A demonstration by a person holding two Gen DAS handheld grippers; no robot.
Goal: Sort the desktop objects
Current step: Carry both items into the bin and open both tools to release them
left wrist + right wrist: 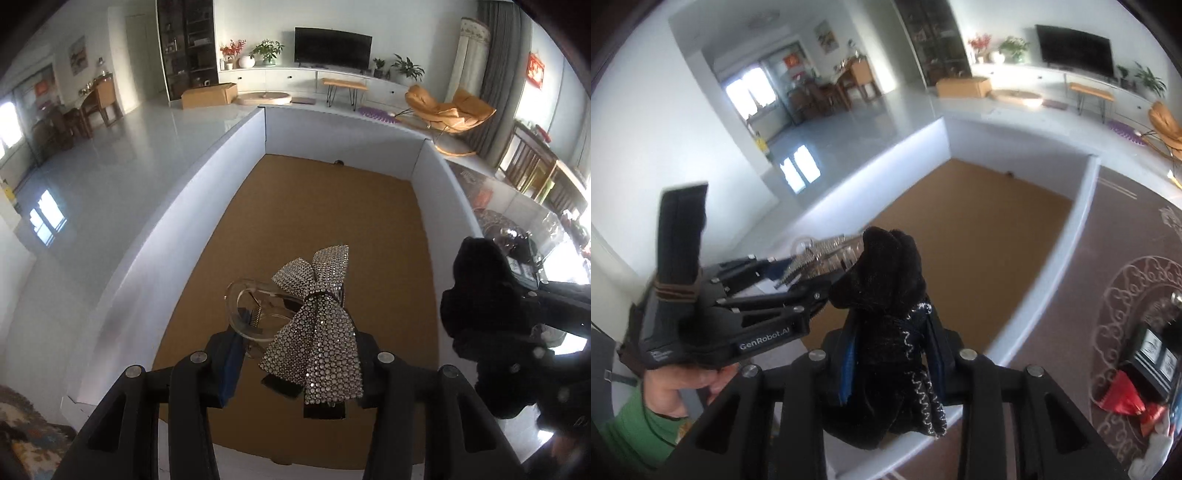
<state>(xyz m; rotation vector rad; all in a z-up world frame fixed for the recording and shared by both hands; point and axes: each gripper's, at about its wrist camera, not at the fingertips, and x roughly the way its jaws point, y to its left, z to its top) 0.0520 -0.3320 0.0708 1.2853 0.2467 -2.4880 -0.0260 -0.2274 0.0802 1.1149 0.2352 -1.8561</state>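
The sparkly rhinestone bow clip (pixel 317 325), clear claw-style with a spring, sits clamped in the left gripper (pixel 295 354), jaws partway shut around it, hanging over the brown floor of the big white-walled box (pixel 236 155). In that view the bow sits at about 6 o'clock, low centre. Off at 3 o'clock there's the black velvet scrunchie thing (pixel 480 306), pinched in the right gripper (pixel 890 354), jaws nearly all the way closed and squashing the soft fabric between them.

From the right wrist view the left gripper shows at 9 o'clock, a hand (pixel 683 387) in a green sleeve (pixel 628 435) holding it.

So both items look like they're on their way into the box, which has just one tiny dark thing (pixel 338 161) at the far wall, 12 o'clock.

My take: keep both grips firm until they're low over the floor, and set each in its own spot, well apart, so they don't tangle. The clear clip looks slippery, so don't tilt it much.
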